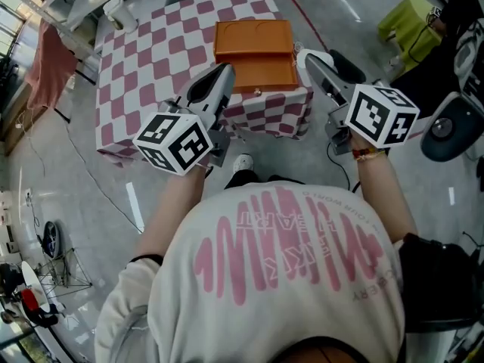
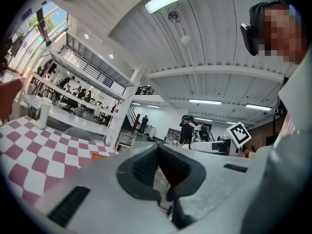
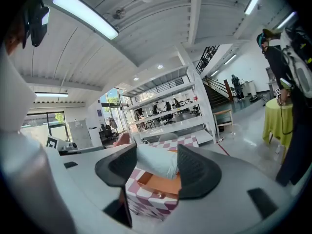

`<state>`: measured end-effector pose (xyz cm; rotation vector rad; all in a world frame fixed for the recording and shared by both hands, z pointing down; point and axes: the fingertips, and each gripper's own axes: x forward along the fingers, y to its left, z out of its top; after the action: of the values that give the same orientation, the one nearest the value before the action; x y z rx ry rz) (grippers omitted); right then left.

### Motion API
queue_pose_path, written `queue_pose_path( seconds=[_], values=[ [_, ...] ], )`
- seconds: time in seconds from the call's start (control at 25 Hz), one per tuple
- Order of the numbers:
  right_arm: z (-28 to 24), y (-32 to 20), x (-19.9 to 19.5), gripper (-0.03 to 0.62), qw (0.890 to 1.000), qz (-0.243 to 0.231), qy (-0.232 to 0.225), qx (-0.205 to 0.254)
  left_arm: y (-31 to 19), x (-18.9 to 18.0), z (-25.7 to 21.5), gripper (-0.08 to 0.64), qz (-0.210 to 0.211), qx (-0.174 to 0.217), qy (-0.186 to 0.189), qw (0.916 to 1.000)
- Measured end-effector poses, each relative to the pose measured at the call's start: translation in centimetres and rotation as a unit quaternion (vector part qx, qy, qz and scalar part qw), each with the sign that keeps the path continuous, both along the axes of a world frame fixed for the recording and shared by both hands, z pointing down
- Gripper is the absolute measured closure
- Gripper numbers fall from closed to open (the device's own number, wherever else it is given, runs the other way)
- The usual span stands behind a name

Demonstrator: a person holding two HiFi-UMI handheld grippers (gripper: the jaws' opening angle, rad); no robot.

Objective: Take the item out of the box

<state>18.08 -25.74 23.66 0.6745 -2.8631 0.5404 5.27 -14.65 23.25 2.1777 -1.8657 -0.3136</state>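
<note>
An orange box [image 1: 254, 72] lies open on the checkered table [image 1: 151, 59], its lid [image 1: 252, 36] folded flat behind it. In the right gripper view the box [image 3: 157, 184] shows just beyond the jaws. My right gripper [image 3: 157, 156] is shut on a pale, soft rolled item [image 3: 155, 165], held in the air on the near side of the box. In the head view the right gripper [image 1: 307, 54] hovers over the table's near right corner. My left gripper [image 1: 224, 69] hangs over the near edge, left of the box. Its jaws [image 2: 158, 150] meet with nothing between them.
A white cup [image 1: 117, 13] stands at the table's far left corner. A yellow-green covered stand [image 1: 408, 21] and a person [image 3: 287, 57] are to the right. An office chair base [image 1: 446, 131] sits by my right arm. Shelving [image 3: 165, 106] fills the background.
</note>
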Motion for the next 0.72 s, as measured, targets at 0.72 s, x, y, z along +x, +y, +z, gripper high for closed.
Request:
queue_pose_path(
  seconds=[0.72],
  values=[
    [1.9,4.9,5.2,0.330,0.995,-0.017,-0.085,-0.053,4.0,6.2,1.3,0.554,0.022,-0.008,0.004,0.9997]
  ],
)
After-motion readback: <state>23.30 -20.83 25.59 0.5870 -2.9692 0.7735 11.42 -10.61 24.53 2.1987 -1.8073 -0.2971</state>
